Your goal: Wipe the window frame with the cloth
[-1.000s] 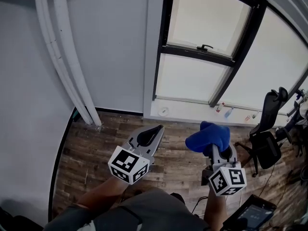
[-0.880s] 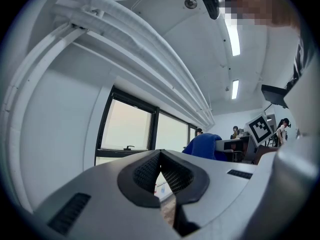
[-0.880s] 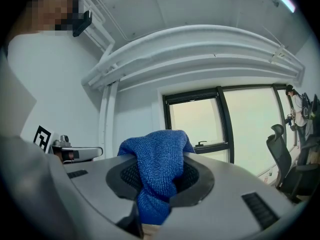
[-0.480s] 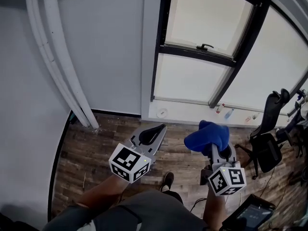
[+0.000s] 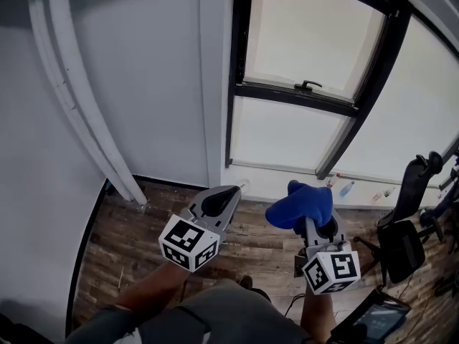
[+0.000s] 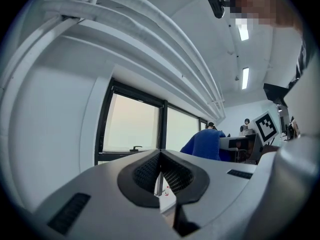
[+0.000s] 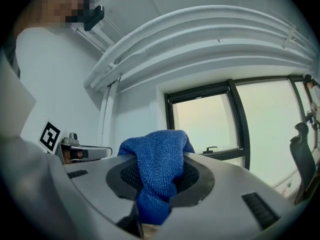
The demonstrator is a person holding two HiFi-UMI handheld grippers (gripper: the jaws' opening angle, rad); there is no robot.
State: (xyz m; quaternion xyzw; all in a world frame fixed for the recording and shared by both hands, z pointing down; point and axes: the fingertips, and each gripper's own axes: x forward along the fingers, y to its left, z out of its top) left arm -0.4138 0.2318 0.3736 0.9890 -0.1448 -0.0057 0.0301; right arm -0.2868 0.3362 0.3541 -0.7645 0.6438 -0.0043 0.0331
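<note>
A black window frame (image 5: 238,70) with a crossbar and a handle (image 5: 308,85) stands ahead in the white wall; it also shows in the left gripper view (image 6: 105,119) and the right gripper view (image 7: 235,119). My right gripper (image 5: 310,217) is shut on a blue cloth (image 5: 300,205), which bunches over its jaws (image 7: 157,169). The cloth hangs below the window, apart from the frame. My left gripper (image 5: 224,199) is shut and holds nothing, its black pads (image 6: 160,171) pressed together.
White pipes (image 5: 72,92) run down the wall at the left. A low white sill (image 5: 287,181) below the window carries small bottles (image 5: 346,189). A black office chair (image 5: 405,221) stands at the right on the wood floor (image 5: 129,228). A dark device (image 5: 369,321) lies at bottom right.
Both grippers and the view have moved forward toward the window; the frame now looks larger and nearer. The cloth stays held in the right gripper.
</note>
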